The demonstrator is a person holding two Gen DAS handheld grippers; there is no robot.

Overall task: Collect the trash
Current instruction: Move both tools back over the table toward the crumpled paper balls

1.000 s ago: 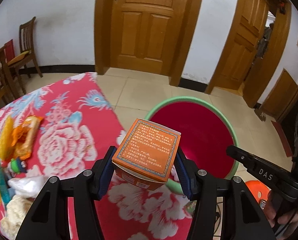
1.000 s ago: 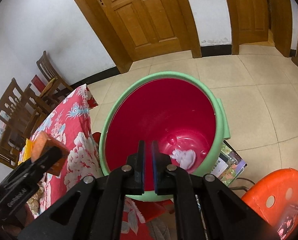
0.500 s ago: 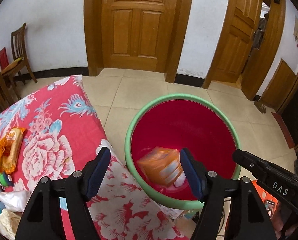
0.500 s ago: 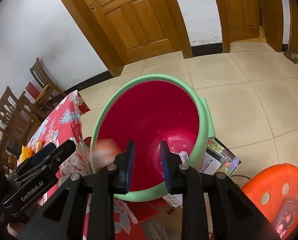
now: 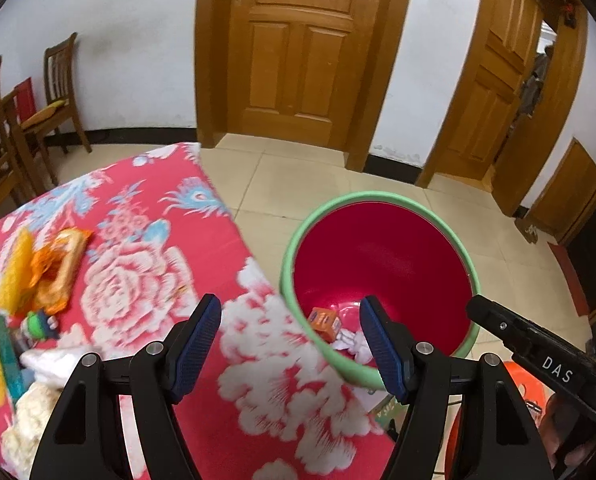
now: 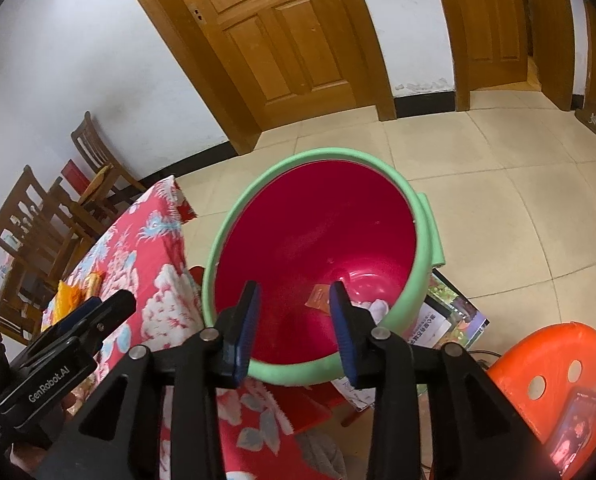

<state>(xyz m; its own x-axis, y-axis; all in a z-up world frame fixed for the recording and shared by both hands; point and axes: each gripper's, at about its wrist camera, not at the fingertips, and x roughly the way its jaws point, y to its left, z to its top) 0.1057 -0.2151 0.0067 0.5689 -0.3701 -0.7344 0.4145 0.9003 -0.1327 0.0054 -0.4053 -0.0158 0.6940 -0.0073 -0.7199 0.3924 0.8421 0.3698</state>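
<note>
The orange box (image 5: 325, 320) lies at the bottom of the bin (image 5: 298, 240), beside white paper. The left gripper (image 5: 290, 344) has its jaws spread and empty; the right gripper (image 6: 294, 320) has jaws that have just been opening, with nothing between them. The wrappers (image 5: 54, 264) on the bench (image 5: 146, 280) remain, and I think a careless reach can push them off the edge.

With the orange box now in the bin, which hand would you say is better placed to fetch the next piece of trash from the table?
Left, probably. Its tongs stand open and empty over the table's edge, with the wrappers and tissue close ahead on its side. The right tongs hang over the bin, farther from the trash.
</note>
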